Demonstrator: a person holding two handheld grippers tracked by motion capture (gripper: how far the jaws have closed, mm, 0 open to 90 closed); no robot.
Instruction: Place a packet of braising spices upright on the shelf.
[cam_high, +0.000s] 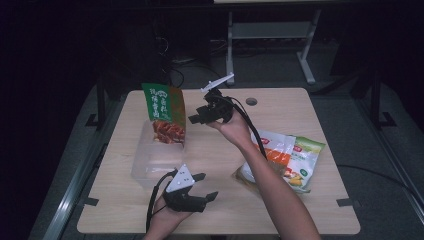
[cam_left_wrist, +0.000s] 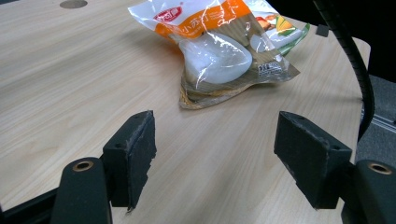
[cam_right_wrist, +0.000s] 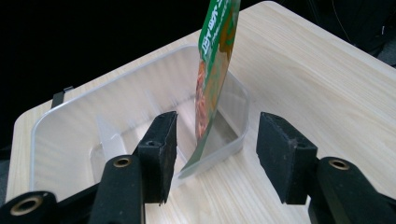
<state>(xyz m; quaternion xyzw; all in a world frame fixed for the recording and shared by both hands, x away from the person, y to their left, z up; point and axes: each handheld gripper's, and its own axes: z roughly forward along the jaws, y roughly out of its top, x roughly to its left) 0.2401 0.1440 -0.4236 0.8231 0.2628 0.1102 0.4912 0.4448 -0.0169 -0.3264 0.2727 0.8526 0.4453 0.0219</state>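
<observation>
Counted on the pale wood-grain table (cam_high: 300, 105): one clear rectangular plastic bin (cam_high: 145, 165), one green-and-orange snack pouch (cam_high: 164, 112) standing upright in the bin's far end, and two glossy food packets, an orange-and-white one (cam_high: 272, 150) overlapping a green-and-yellow one (cam_high: 307, 160), at the person's right; two grippers. Left gripper (cam_high: 202, 187) sits low near the front edge, jaws spread, nothing between them, pads of rough black foam; right gripper (cam_high: 197, 116) is raised just beside the pouch, jaws likewise spread and apart from it. Pouch print too small to read; bin's near wall is faint in the high view; pouch top is cut off in the right gripper view.
</observation>
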